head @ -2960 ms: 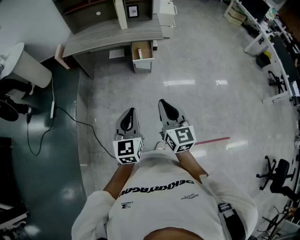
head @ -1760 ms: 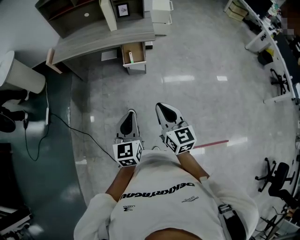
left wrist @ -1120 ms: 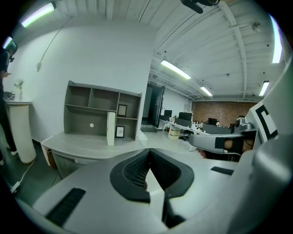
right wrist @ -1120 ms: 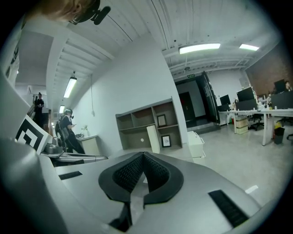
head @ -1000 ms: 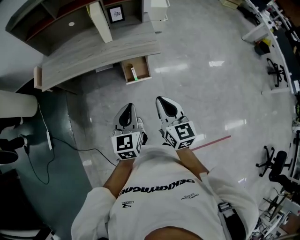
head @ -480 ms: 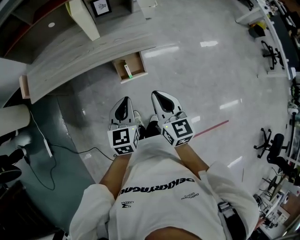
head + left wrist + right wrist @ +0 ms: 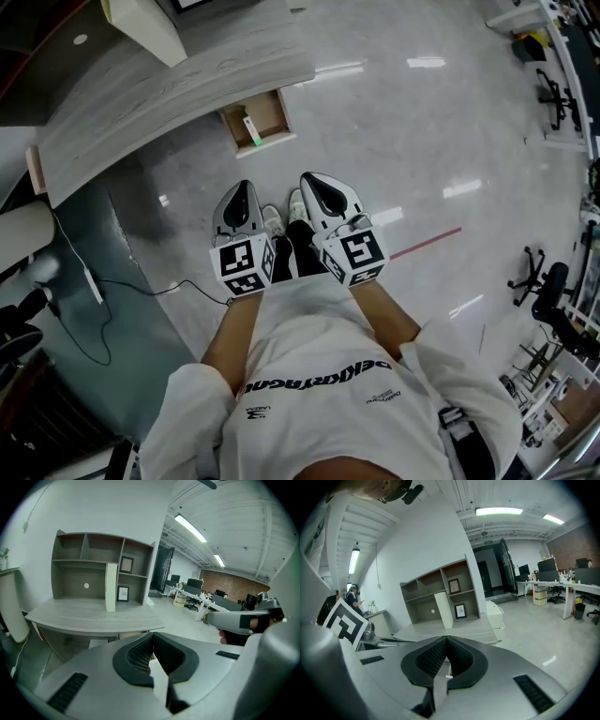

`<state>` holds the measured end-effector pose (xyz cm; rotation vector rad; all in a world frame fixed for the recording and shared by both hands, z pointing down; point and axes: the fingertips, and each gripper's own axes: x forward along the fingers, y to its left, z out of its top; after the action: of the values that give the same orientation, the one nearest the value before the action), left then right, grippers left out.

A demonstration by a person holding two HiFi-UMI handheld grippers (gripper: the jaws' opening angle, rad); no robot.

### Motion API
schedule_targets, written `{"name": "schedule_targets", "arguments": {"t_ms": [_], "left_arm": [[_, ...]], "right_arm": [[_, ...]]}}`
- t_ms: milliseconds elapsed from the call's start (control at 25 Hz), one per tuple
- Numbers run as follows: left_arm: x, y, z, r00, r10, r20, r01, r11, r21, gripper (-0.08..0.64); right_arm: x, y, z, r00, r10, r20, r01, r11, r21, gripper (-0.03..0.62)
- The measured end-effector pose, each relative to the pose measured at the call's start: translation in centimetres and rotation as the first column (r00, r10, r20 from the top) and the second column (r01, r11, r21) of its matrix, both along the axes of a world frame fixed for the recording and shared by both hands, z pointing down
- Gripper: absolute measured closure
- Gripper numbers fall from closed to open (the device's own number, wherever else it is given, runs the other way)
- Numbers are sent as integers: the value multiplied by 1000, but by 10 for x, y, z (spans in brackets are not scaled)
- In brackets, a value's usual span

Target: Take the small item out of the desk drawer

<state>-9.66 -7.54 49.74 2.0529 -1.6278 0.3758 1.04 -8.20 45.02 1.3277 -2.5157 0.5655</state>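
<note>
In open wooden drawer [image 7: 275,114], upper left of centre: small item [image 7: 251,130], slim whitish stick, green end; mid-frame, left gripper [image 7: 240,187] and right gripper [image 7: 311,180] pressed together, empty.

Office surroundings beyond the work area.
A red tape line [image 7: 424,242] crosses the glossy grey floor [image 7: 422,131]; a black cable [image 7: 159,289] trails beside a dark teal strip [image 7: 94,328]. A grey shelf unit [image 7: 70,569] holds an upper picture frame [image 7: 125,564] and a lower picture frame [image 7: 123,593], right of a cream upright panel [image 7: 111,587].
</note>
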Motion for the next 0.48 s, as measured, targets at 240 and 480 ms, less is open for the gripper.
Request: {"name": "schedule_targets", "arguments": {"t_ms": [240,480], "left_arm": [[-1,-28,41,999,-42,0,42,998,-53,545],[-4,-53,88,996,-84,9,85,990,-114,545]], "right_arm": [[2,-16,34,1000,-16,-5,16,999,-40,560],[4,-31,75,999,-31,-10,30,997,-78,560]]}}
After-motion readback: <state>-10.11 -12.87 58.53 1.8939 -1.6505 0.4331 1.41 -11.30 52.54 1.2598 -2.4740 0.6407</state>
